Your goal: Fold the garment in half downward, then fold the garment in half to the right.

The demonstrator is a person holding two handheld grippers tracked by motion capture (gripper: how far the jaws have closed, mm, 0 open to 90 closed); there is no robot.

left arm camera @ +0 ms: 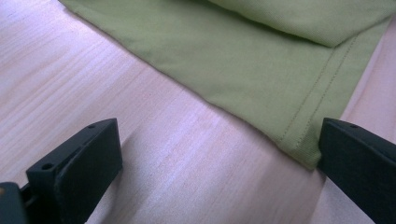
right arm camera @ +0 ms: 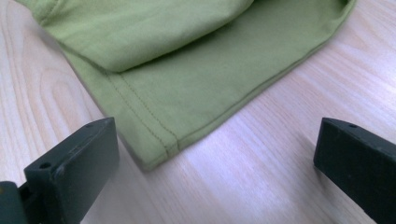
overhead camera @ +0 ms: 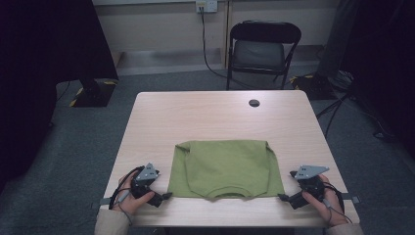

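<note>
While both jaws gape, left gripper, right gripper, green shirt corners apparently ungrasped

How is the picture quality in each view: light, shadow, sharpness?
High view: dim room, dark corners, the table evenly lit, the green shirt a little soft. Left gripper view: bright, stitching sharp, the left gripper jaws slightly blurred. Right gripper view: soft shadows beside the right gripper jaws.
</note>
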